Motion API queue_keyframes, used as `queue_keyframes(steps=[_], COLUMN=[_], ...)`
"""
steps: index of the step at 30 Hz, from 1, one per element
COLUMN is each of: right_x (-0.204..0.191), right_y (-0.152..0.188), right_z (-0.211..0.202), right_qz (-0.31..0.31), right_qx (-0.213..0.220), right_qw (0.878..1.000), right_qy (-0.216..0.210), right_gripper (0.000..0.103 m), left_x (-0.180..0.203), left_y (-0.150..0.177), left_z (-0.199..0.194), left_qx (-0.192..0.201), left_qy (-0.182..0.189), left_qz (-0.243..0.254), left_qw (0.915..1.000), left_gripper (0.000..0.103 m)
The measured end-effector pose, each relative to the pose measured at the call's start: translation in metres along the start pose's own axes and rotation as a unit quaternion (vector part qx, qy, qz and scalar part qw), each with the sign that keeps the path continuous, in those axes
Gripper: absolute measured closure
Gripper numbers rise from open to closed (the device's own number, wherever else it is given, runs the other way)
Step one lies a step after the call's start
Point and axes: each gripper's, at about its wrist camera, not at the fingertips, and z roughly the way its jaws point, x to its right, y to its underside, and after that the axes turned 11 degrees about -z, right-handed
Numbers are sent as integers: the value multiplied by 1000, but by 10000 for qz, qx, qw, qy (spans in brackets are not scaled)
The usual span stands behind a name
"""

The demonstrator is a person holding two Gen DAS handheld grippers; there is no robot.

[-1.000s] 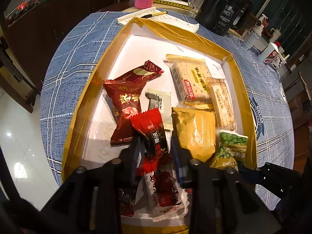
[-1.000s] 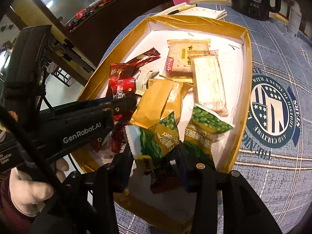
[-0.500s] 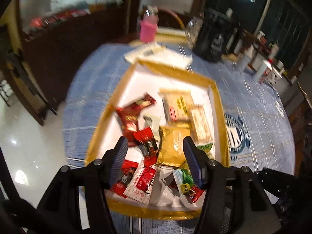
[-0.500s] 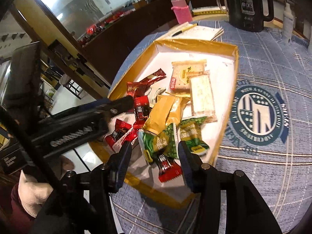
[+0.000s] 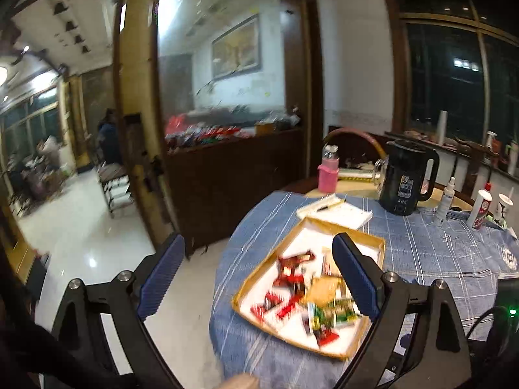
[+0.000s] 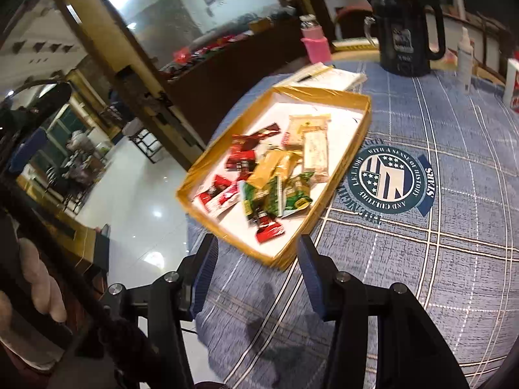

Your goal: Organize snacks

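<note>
- Gold-rimmed tray (image 6: 337, 175) on the blue-clothed bench (image 6: 438, 259) holds the snacks (image 6: 269, 178).
- Left hand-held gripper (image 5: 259, 278), jaws opening, holds nothing.
- Right hand-held gripper (image 6: 256, 275), released, hangs just short of the tray's near rim.

Snacks (image 5: 301, 295) in tray (image 5: 259, 278) motion-blurred, wrapper print unreadable; right finger (image 5: 353, 275) hides some; bottle (image 6: 514, 81) cut by edge.

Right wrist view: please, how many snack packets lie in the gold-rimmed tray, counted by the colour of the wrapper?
Red packets: 5 (one is partly white)
Green packets: 2
Gold packet: 1
Pale biscuit packets: 2
Small whitish packet, half hidden: 1
Total: 11, all inside the tray
</note>
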Motion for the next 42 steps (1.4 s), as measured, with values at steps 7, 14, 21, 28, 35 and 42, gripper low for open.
queue_keyframes(steps=[7, 14, 21, 28, 35, 42], right_x=[-23, -23, -27, -31, -38, -46], right_y=[18, 34, 41, 36, 26, 15], right_z=[-33, -30, -25, -17, 1, 20], right_qz=[-541, -642, -889, -967, -926, -896], right_qx=[158, -43, -117, -133, -202, -245], right_qw=[9977, 9974, 9960, 9951, 9953, 9953], right_qy=[-366, -329, 35, 178, 216, 282], right_gripper=[40, 39, 39, 39, 39, 39], left_x=[0, 10, 18, 13, 2, -14], left_y=[23, 59, 84, 88, 86, 78], left_z=[-26, -14, 1, 17, 36, 57], left_qx=[-456, -1222, -1815, -2152, -2284, -2344], left_qy=[-347, -539, -484, -421, -402, -334], left_qz=[-309, 12, 279, 232, 255, 245], left_qw=[9979, 9910, 9818, 9754, 9724, 9712], left_gripper=[11, 11, 11, 11, 10, 11])
